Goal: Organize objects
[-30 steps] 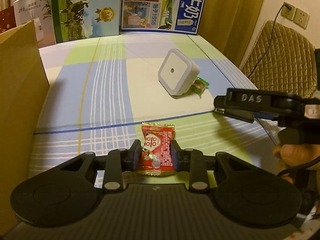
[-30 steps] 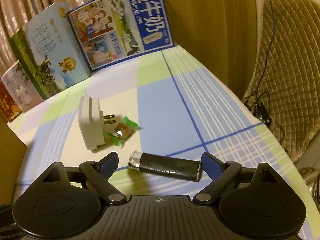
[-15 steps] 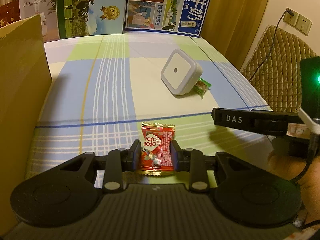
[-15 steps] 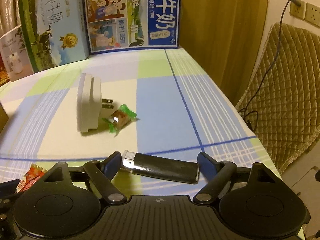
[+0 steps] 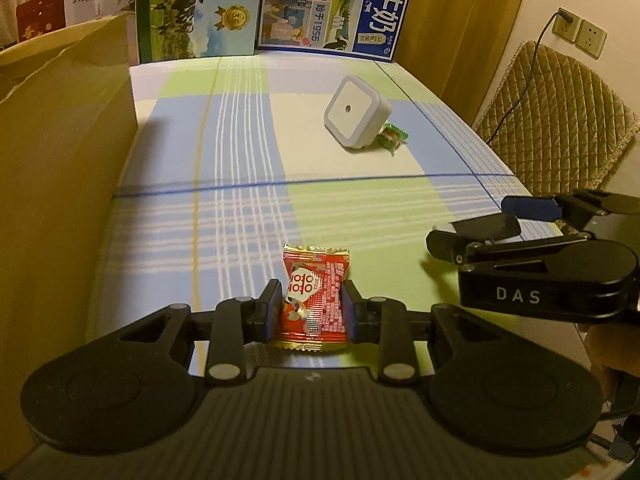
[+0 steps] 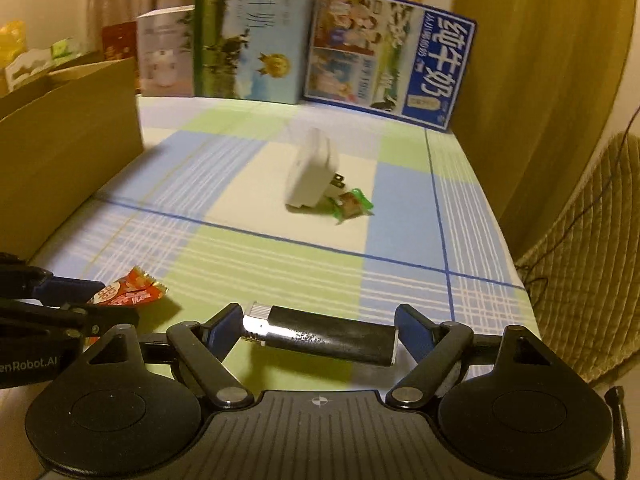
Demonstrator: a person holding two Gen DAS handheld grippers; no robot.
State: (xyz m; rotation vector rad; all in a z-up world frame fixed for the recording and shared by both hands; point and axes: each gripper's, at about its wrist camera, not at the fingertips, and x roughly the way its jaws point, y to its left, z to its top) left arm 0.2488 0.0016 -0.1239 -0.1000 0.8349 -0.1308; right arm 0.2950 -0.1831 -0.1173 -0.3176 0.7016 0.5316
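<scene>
Across the whole view runs the bench [image 5: 240,216], covered with a checked cloth in blue, green and cream. At its left edge stands a tall cardboard box [image 5: 60,160], and along the far edge we see a row of milk cartons [image 6: 384,52] standing upright against the curtain. Off the right edge sits a quilted chair [image 5: 560,112].

Near us, our left gripper [image 5: 310,306] has its jaws clamped on a red snack packet [image 5: 314,292], one pad on each long side, the packet pointing away from us. Our right gripper [image 6: 318,330] has its jaws spread wide around a black lighter [image 6: 320,336] lying crosswise between them, metal end to the left; the left pad is at or just beside that metal end, the right pad just beside the other end, and we cannot tell whether either presses on it.

Farther off, towards the middle right of the bench, a white plug-in night light [image 5: 357,118] rests on its edge, prongs facing right. Touching it on the right lies a small green-wrapped candy [image 6: 352,208].
</scene>
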